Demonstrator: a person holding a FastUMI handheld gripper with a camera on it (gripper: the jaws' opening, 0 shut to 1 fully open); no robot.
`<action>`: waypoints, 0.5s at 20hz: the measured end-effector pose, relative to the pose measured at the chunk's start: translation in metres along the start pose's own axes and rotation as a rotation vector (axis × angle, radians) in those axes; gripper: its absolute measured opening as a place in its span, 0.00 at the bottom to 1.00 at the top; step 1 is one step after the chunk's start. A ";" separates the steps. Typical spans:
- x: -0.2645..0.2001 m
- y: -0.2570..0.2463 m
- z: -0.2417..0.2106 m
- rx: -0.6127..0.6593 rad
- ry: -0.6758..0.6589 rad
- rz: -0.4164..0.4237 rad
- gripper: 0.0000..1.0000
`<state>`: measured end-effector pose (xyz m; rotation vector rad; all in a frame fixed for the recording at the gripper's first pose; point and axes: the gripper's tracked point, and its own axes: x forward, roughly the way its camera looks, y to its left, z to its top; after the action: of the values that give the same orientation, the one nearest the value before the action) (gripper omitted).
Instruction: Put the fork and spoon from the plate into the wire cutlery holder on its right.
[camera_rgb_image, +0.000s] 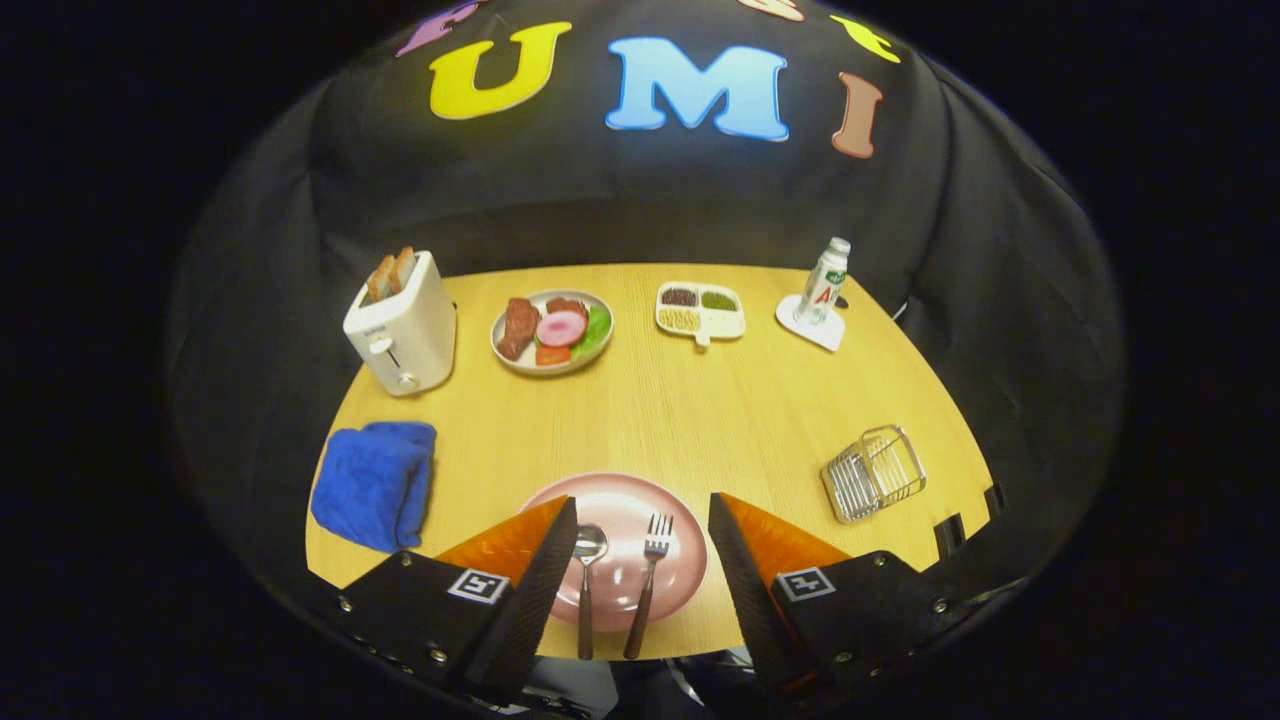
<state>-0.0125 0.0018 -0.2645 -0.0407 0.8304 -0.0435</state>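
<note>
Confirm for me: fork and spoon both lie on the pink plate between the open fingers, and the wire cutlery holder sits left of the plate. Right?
Not quite. In the gripper view the wire cutlery holder sits right of the pink plate, not left. The rest holds: the fork and spoon lie on the plate, between the open fingers of the hand-held gripper.

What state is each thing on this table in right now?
tool: open, holding nothing
spoon: lying on the pink plate
fork: lying beside the spoon on the plate
wire cutlery holder: empty
toaster: toast sticking up
bottle: upright, capped
blue cloth: folded
</note>
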 end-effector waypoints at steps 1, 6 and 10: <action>0.006 -0.002 -0.010 -0.004 0.038 -0.011 0.79; 0.033 0.004 -0.047 0.018 0.174 -0.009 0.77; 0.053 0.005 -0.073 -0.005 0.291 -0.020 0.77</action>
<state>-0.0308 0.0023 -0.3528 -0.0477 1.1212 -0.0670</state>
